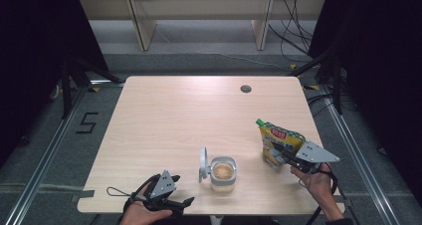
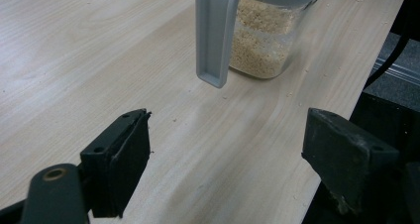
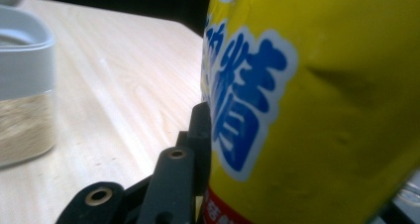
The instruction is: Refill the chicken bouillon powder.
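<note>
Right gripper (image 1: 283, 153) is on the yellow pouch (image 1: 276, 140), jaws clamped on its lower body; in the right gripper view one black jaw presses flat against the printed face (image 3: 297, 110), the other jaw is hidden behind the pouch, so the far-side contact is probably there but unconfirmed. Pouch stands upright, green cap (image 1: 259, 121) at the top corner away from the hand. Jar (image 1: 222, 172) of beige grains sits left of that gripper, well apart, lid (image 1: 203, 163) flipped open on its left side. Left gripper (image 1: 174, 202) rests low on the table (image 1: 189, 110), jaws wide apart with nothing between; jar just ahead of it, lid tab (image 2: 215, 35) hanging toward the jaws.
</note>
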Demonstrator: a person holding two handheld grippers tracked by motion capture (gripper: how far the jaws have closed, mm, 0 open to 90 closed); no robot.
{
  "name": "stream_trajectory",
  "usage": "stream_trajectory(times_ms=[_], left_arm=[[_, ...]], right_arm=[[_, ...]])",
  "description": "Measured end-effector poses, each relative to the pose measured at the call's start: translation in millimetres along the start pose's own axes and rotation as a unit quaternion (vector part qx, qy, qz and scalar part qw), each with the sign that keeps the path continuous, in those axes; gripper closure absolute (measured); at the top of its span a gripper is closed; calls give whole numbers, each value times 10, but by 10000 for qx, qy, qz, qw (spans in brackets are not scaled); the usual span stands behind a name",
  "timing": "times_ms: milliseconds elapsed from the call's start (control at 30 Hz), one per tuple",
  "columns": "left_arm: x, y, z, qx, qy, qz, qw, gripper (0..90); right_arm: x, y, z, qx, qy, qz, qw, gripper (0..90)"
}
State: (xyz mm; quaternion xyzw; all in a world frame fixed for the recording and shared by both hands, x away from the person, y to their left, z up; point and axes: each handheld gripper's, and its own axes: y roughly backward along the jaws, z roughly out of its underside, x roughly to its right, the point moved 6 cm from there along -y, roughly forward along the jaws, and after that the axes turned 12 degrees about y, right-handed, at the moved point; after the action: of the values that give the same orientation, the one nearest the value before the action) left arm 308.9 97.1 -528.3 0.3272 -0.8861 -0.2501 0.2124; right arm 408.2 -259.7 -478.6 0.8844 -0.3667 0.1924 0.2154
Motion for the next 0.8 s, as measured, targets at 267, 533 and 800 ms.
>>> stream_trajectory(times_ms=[267,533,800], left_arm=[[0,11,-1,-59,-35,13,10000,181],[-22,21,-4,-48,-106,-92,9999,181],[-3,26,-14,31,-40,-33,10000,180]], right_arm=[[120,-69,157,-116,-227,268,9993,744],[178,-54,237,-105,-593,417,9973,742],[167,18,262,-171,-601,383,9973,721]])
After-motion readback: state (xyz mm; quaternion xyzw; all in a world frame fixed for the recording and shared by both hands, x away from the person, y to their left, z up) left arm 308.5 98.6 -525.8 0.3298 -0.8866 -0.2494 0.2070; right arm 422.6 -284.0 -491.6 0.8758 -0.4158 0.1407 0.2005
